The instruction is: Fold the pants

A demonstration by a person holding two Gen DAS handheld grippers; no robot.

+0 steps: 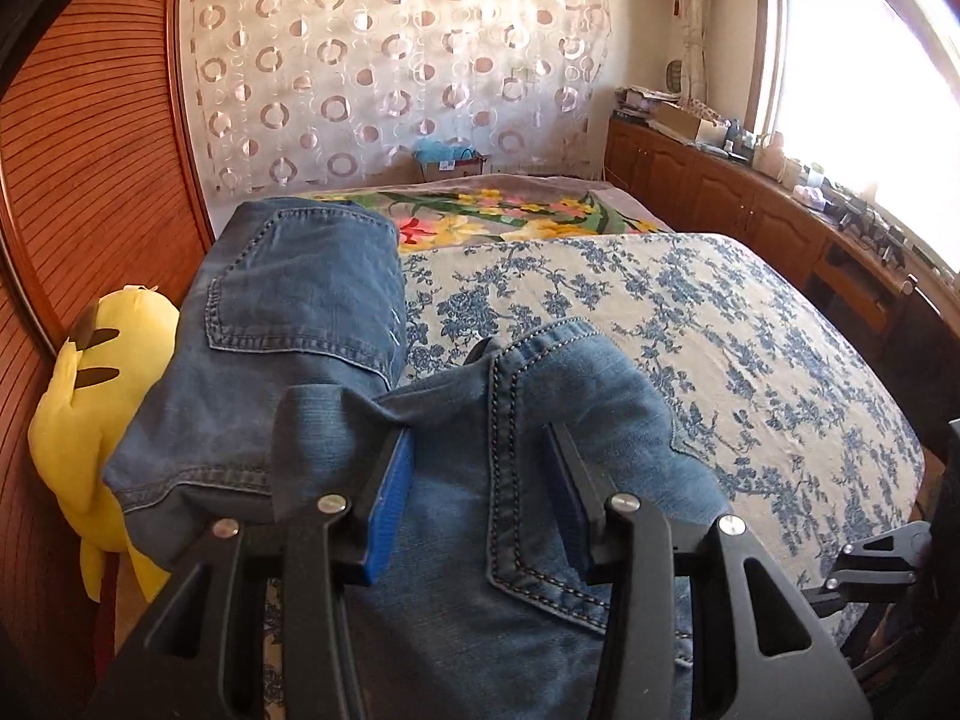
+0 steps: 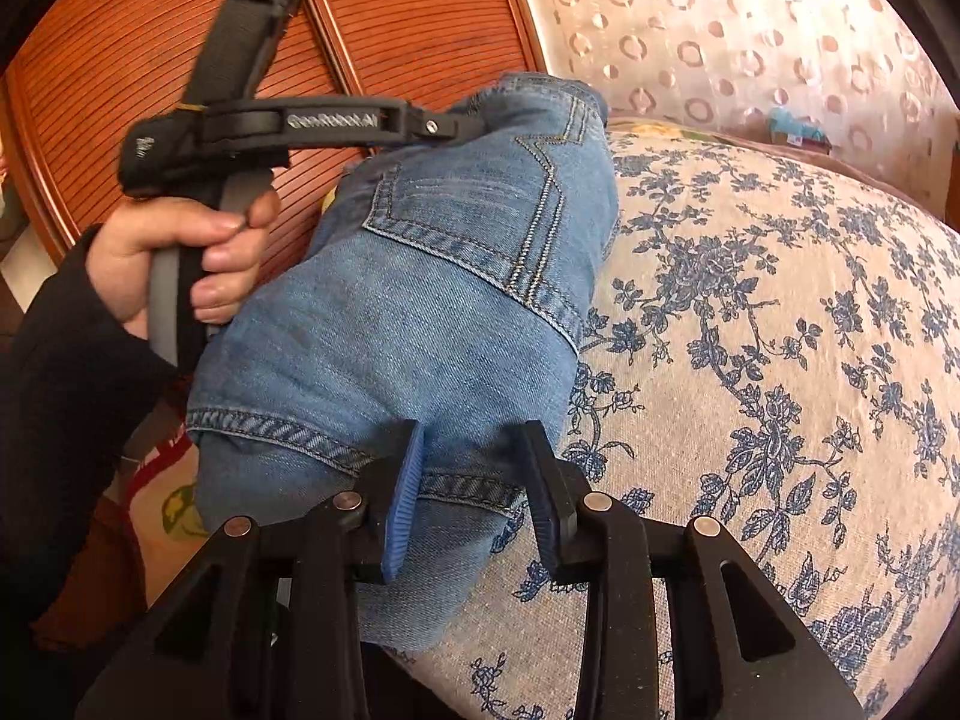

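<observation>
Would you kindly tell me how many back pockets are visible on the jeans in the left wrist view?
2. One back pocket lies on the far folded part at upper left; the other pocket sits on the near denim, partly behind the fingers. Others may be hidden in folds.

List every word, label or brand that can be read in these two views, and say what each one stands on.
"GenRobot.AI": on the black body of the left gripper, in the right wrist view; the last letters are soft.
A small white mark on that gripper's rear block: too blurred to read.
A label on the cardboard box by the curtain: too small to read.
The jeans show no readable text.
</observation>
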